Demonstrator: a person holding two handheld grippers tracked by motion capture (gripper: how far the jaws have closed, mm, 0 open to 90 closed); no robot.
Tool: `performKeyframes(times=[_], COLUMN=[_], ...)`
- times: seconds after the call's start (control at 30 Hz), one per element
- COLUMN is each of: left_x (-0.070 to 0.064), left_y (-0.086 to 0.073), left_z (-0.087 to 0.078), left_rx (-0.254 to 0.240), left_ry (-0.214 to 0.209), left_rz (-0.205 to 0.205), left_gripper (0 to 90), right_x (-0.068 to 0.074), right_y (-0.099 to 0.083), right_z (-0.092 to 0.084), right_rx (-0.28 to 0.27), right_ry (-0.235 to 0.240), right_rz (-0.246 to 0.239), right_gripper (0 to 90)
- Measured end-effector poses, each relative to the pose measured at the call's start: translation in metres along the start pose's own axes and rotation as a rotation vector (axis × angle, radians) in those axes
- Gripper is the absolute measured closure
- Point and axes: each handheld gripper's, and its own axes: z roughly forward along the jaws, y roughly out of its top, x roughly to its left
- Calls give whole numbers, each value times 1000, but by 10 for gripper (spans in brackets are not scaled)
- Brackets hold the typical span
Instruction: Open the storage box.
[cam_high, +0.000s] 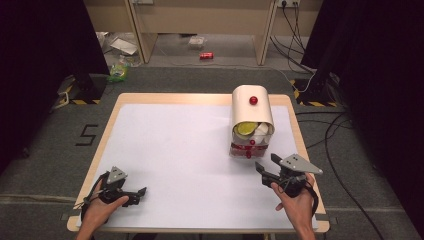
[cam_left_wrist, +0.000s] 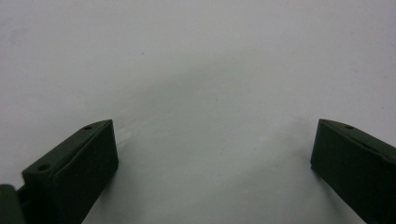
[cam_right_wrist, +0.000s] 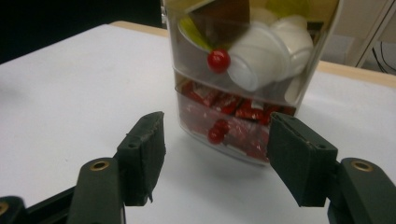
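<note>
close ahead of the spread, empty right tool (cam_right_wrist: 215, 158), a clear two-drawer container (cam_right_wrist: 243, 84) with red knobs (cam_right_wrist: 218, 60).

Looking along the left gripper (cam_left_wrist: 212, 158), with both black jaws rising from the bottom corners and standing wide apart, nothing lying between them. Facing the plain white table surface (cam_left_wrist: 201, 60), bare and faintly shadowed between the jaws, possibly hovering close above it.

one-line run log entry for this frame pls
left gripper: open, idle on table | right gripper: open, empty, facing drawer box | lower red knob: untouched
</note>
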Motion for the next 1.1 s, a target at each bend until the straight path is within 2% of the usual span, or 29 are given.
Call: performKeyframes(times=[0.43, 0.67, 1.1], left_x=[0, 0, 0], left_y=[0, 0, 0], left_z=[0, 0, 0], left_rx=[0, 0, 1], left_ry=[-1, 0, -1], left_rz=[0, 0, 0], left_gripper=[0, 0, 0], right_x=[-1, -3, -1], right_y=[25, 42, 53], right_z=[-1, 9, 26], right_rx=[-39, -59, -59], right_ry=[3, 8, 17], right_rz=[-12, -18, -39], right_gripper=[391, 395, 390])
